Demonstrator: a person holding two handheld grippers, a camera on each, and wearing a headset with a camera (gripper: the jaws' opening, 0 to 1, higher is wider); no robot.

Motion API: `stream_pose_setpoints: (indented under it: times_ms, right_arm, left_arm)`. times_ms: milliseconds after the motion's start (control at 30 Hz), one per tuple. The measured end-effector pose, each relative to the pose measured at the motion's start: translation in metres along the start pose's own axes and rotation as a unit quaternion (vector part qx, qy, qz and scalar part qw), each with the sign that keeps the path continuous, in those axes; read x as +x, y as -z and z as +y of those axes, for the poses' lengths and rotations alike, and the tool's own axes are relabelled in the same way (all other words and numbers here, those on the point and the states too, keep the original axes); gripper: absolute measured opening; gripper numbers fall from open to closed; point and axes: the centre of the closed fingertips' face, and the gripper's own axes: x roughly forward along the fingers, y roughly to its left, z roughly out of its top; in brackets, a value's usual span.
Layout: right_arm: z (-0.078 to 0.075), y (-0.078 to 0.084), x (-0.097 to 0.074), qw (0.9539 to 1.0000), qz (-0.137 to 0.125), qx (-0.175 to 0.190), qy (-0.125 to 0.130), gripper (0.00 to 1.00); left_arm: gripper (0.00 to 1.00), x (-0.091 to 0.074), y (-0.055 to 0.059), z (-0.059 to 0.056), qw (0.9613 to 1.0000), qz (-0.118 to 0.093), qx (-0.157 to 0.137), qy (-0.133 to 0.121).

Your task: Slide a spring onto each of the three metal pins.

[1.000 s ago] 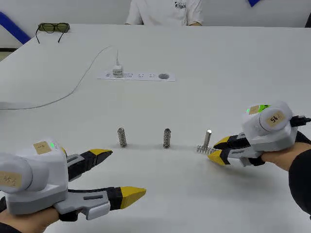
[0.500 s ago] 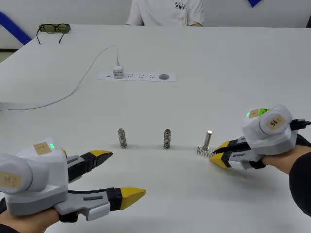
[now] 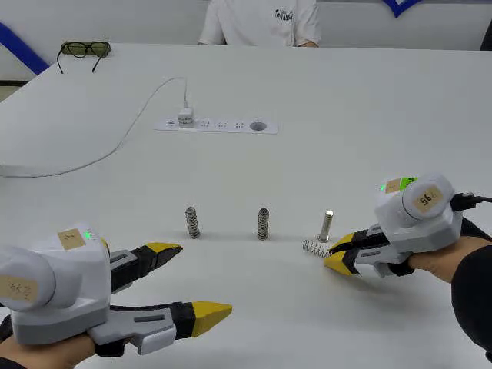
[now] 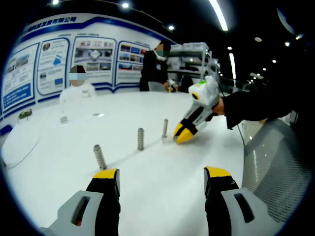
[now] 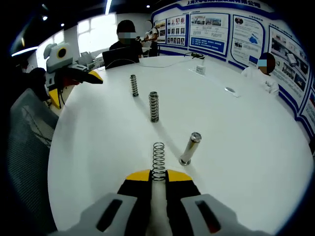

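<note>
At the lower left of the head view the left tongs [image 3: 201, 278] hang idle over the white table [image 3: 361, 115], jaws spread wide and holding nothing. At the lower right the right tongs [image 3: 332, 256] are clamped on one end of a loose spring [image 3: 314, 247], which juts out nearly level toward the left. Its free end lies just beside the foot of the bare pin [image 3: 326, 225] at frame centre-right. In the right gripper view the spring [image 5: 158, 160] points straight ahead from the closed tips, and the bare pin [image 5: 189, 147] stands just to its right. The coil looks light, thin and springy, likely to bend sideways or flick free if squeezed hard. A gentle hold near the end coils, leaving the bore open, seems the safest grip. The slim pin looks easy to topple. Left of it, the two other pins [image 3: 263, 223] already wear their springs. Beyond, at upper centre, lies a power strip [image 3: 215, 123]. Glasses [image 3: 83, 48] rest at upper left, and a person [image 3: 261, 19] sits at the table's far edge.
</note>
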Motion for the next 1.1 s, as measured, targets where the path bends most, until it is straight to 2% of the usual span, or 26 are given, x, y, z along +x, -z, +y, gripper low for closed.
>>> stream_pose_setpoints:
  times_ms: [267,567,900,1100]
  right_arm:
    - [0.025,-0.023,-0.008,0.9992,-0.014,-0.028,-0.027,0.12]
    - [0.051,-0.05,-0.017,0.9956,-0.025,-0.072,-0.055,0.12]
    - [0.074,-0.068,-0.022,0.9909,-0.033,-0.1,-0.084,0.12]
    - [0.087,-0.072,-0.023,0.987,-0.032,-0.119,-0.103,0.12]
  left_arm:
    - [0.67,0.004,-0.001,-0.006,0.9998,0.004,0.013,0.015]
    - [0.63,0.009,-0.005,-0.01,0.9991,0.005,0.03,0.028]
    - [0.55,0.016,-0.012,-0.017,0.998,0.002,0.048,0.042]
    - [0.5,0.018,-0.015,-0.022,0.9968,0.001,0.061,0.051]
